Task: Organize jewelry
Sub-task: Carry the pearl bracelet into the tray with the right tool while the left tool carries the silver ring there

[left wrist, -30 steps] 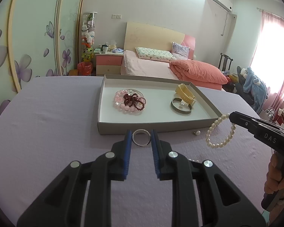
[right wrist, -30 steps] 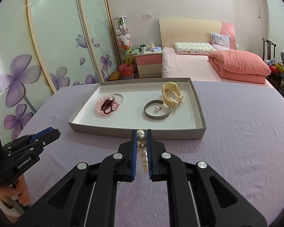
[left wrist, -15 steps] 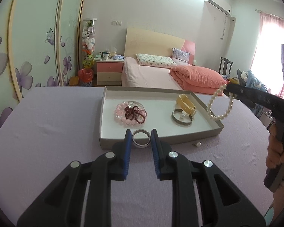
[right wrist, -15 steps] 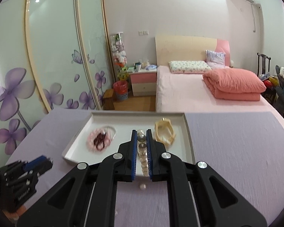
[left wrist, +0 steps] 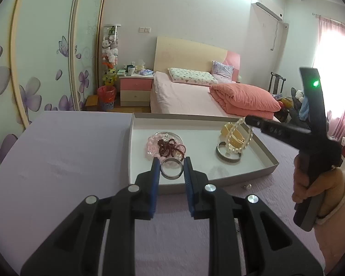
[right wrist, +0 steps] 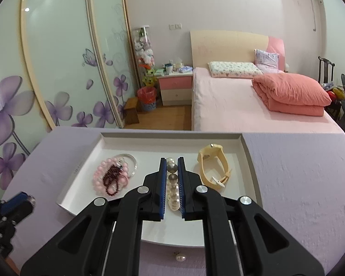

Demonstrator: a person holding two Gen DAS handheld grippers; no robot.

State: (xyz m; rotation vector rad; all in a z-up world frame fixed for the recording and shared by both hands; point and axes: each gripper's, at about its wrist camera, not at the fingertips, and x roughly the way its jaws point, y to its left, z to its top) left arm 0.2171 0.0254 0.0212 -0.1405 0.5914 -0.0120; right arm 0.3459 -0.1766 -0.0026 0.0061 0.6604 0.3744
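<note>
I see a table (left wrist: pixel 64 151) covered in a lilac cloth, with a shallow white tray (left wrist: pixel 135 135) lying on it.

My left hand-held gripper (left wrist: pixel 171 169) is clenched on a silver ring bangle (left wrist: pixel 171 169), its blue pads pressing on either side of the band. It hangs over the near edge of the tray, just in front of a pink bead bracelet (left wrist: pixel 152 148) with a dark red bead bracelet (left wrist: pixel 167 146) heaped on top of it.

My right hand-held gripper (right wrist: pixel 172 172) is clenched on a pearl bracelet (right wrist: pixel 173 193). In the right wrist view the pearls run in a line between the blue pads. In the left wrist view the pearl loop (left wrist: pixel 239 135) dangles from that gripper's tip above the right side of the tray, over a grey metal bangle (left wrist: pixel 228 154) that lies flat on the tray floor. A cream-yellow watch (right wrist: pixel 215 168) lies on its side farther back in the tray, near its right wall.

A person's hand (left wrist: pixel 310 184), in a fluffy pale sleeve (left wrist: pixel 340 197), grips the handle of the right gripper at the right edge of the left wrist view.

A small pearl earring (right wrist: pixel 180 257) lies on the cloth just outside the tray's near wall.

Beyond the table I see a pink bed (right wrist: pixel 241 105) with a folded coral quilt (right wrist: pixel 292 94).
</note>
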